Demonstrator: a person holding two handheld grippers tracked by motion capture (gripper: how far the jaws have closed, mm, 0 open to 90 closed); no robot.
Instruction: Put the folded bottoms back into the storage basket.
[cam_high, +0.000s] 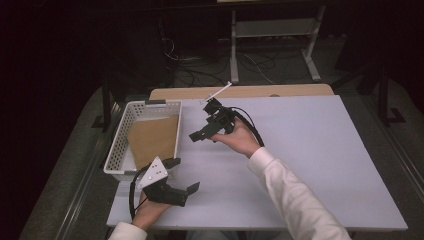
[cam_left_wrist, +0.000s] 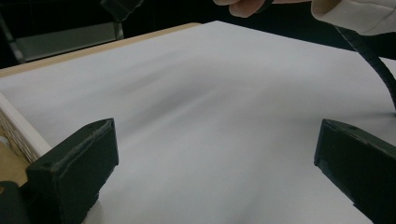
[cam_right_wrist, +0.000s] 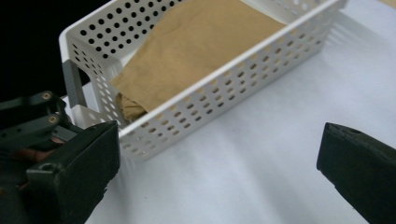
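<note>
Perforated white plastic basket holds a creased brown paper envelope; both tools gape wide, empty.

a white plastic basket with perforated walls sits at the left edge of a white table, long side running away from the person. inside it a flat brown paper envelope lies tilted, its upper end leaning on the far wall. in the right gripper view the envelope looks creased, with one corner tucked down near the basket floor.
</note>
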